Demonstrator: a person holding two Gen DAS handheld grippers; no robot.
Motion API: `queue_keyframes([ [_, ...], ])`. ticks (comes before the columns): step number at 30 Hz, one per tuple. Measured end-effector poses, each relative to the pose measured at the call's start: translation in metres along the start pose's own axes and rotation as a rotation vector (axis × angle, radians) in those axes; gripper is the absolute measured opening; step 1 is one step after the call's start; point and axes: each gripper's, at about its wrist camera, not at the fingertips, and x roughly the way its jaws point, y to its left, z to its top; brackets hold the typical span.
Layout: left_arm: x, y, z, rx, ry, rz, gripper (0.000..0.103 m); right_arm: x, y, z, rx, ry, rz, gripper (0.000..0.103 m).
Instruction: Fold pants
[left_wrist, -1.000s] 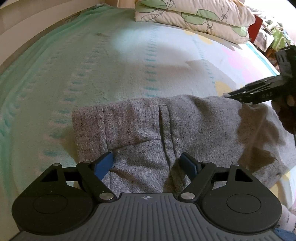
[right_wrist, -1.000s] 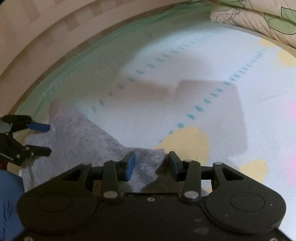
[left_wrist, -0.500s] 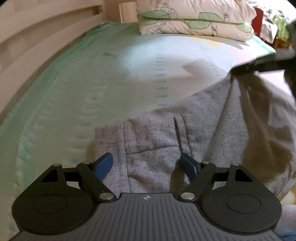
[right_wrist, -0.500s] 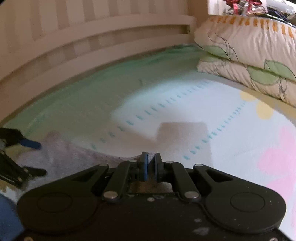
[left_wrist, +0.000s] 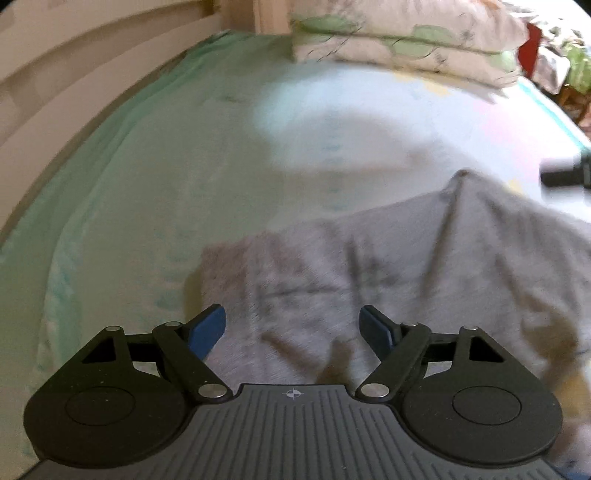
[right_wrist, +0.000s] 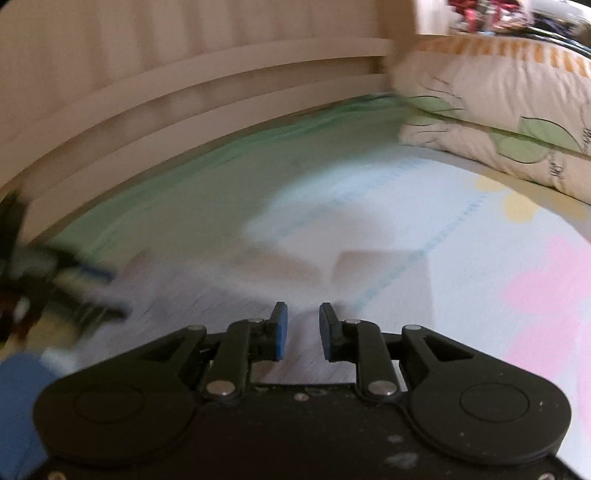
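Grey pants (left_wrist: 388, 266) lie bunched on the bed, with a raised ridge at their far right. My left gripper (left_wrist: 293, 326) is open and empty, held just above the near part of the pants. My right gripper (right_wrist: 303, 328) is open with a narrow gap and holds nothing; grey cloth (right_wrist: 207, 306) lies under and in front of it. The right gripper shows as a dark blur at the right edge of the left wrist view (left_wrist: 565, 173). The left gripper shows blurred at the left of the right wrist view (right_wrist: 74, 291).
The bed sheet (left_wrist: 155, 177) is green at the left, white with pink and yellow shapes at the right (right_wrist: 517, 280). Stacked leaf-print pillows (left_wrist: 406, 40) lie at the far end. A slatted wooden bed rail (right_wrist: 184, 92) runs along the left side.
My right gripper was shut on the pants half a second ago and has opened, letting the cloth drop. The lifted edge has sunk. Both views are blurred by motion.
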Motion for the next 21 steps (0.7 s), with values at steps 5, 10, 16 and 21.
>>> queue_keyframes([
  [5,-0.026,-0.035,0.018,0.044,-0.019,-0.055,0.079,0.001,0.045,-0.061,-0.019,0.157,0.079,0.022],
  [10,-0.034,-0.082,0.023,0.079,-0.009,-0.143,0.079,0.006,0.097,-0.111,-0.136,0.248,0.099,0.018],
  [16,-0.021,-0.126,0.019,0.11,0.049,-0.208,0.079,-0.015,0.101,-0.105,-0.128,0.146,-0.035,0.02],
  [21,-0.01,-0.125,0.018,0.012,0.097,-0.199,0.079,-0.005,0.111,-0.103,-0.193,0.129,-0.04,0.02],
])
